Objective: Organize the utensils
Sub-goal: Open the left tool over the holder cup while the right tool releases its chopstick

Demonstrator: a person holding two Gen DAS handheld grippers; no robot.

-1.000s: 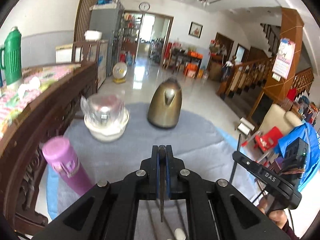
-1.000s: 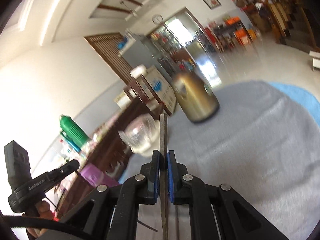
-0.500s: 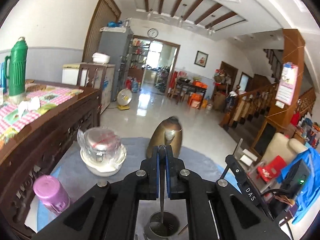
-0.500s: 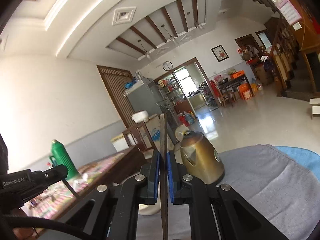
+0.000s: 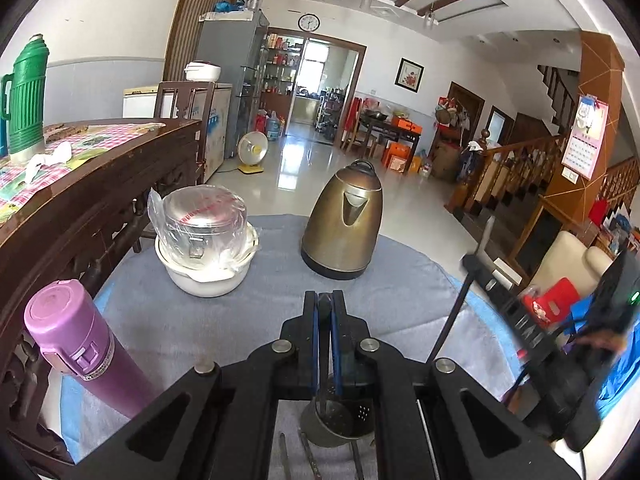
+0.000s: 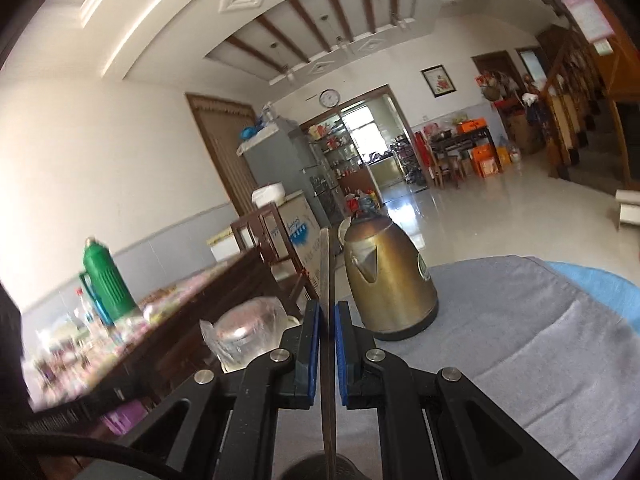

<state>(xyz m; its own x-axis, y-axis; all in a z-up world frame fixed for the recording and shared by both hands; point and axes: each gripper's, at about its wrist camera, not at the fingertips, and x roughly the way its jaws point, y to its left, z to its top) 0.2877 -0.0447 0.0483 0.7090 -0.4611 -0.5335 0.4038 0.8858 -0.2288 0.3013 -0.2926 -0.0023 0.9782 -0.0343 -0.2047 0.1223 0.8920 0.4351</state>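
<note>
Currently both grippers grip thin metal utensils: left gripper (image 5: 325, 312) pinches a spoon (image 5: 325, 344) over the holder cup (image 5: 338, 420), right gripper (image 6: 327, 320) clamps a flat handle (image 6: 326, 276). Stiff, light, slippery (grip mid-handle, I'd say).

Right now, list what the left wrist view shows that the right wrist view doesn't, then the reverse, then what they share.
Only the left wrist view: the perforated utensil holder seen clearly, a slotted spoon held by the left gripper standing in it, loose utensils on the cloth, and the right gripper from outside.

Only the right wrist view: the right gripper's blue pads clamped on a flat metal utensil.

Both: bronze kettle, wrapped steel pot, green thermos, grey cloth.
</note>
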